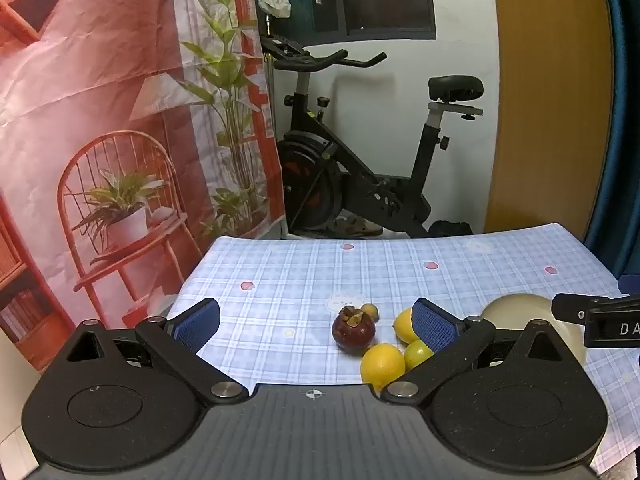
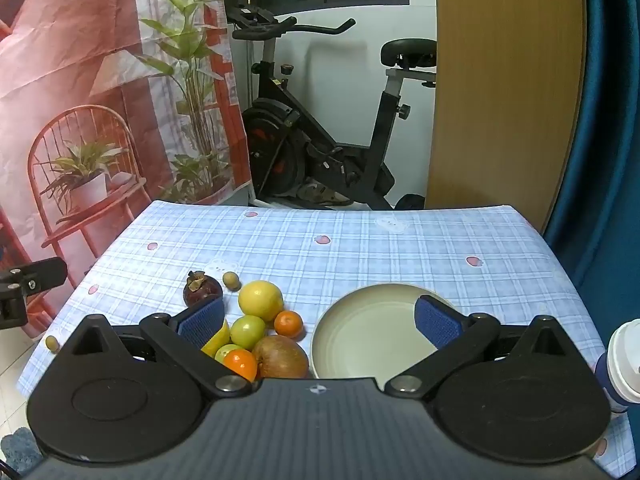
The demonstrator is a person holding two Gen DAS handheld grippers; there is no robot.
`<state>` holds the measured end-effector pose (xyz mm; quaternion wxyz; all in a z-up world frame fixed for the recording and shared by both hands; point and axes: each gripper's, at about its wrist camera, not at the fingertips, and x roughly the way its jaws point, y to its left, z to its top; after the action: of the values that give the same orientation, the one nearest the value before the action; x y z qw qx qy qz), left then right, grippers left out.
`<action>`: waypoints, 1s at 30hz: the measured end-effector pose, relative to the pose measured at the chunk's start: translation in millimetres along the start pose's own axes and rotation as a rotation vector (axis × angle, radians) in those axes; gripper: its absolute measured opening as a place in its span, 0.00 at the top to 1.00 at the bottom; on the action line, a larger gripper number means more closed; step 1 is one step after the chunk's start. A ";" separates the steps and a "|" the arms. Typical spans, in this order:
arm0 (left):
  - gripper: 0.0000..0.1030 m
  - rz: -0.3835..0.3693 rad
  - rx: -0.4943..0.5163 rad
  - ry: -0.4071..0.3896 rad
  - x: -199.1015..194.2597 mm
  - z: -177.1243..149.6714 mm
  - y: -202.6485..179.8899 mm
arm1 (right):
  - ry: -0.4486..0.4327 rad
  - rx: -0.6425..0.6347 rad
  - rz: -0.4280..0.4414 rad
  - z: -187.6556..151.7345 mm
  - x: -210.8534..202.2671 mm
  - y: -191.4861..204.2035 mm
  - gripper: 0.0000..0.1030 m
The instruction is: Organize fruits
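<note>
Only "DA" legible, white on right gripper (image 1: pixel 600 320).

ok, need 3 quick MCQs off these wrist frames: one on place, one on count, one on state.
1. Where does the fruit pile lie relative to the plate, seen from the right wrist?
A. left of it
B. on it
C. right of it

2. How many small orange fruits show in the right wrist view?
A. none
B. two
C. five

3. What state is the plate in?
A. full of fruit
B. upside down
C. empty

Answers:
1 A: the mangosteen, big yellow fruit and brown apple sit on the cloth left of its rim.
2 B: one beside the green fruit, one nearer the camera.
3 C: its cream inside is bare.
</note>
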<state>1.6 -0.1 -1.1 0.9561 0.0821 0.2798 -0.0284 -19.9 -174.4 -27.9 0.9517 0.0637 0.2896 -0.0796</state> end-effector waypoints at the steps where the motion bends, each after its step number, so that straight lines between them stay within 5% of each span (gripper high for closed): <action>1: 0.00 -0.006 -0.002 0.005 0.7 0.2 0.1 | 0.001 -0.002 -0.002 0.5 0.3 -0.5 0.00; 30: 0.00 0.001 -0.027 -0.019 -1.7 -1.4 2.5 | 0.006 0.011 0.001 -0.6 3.0 -1.5 0.00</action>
<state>-0.3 2.6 -1.0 0.9598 0.0689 0.2708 -0.0249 -18.0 -176.1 -30.2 0.9504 0.0695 0.2922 -0.0807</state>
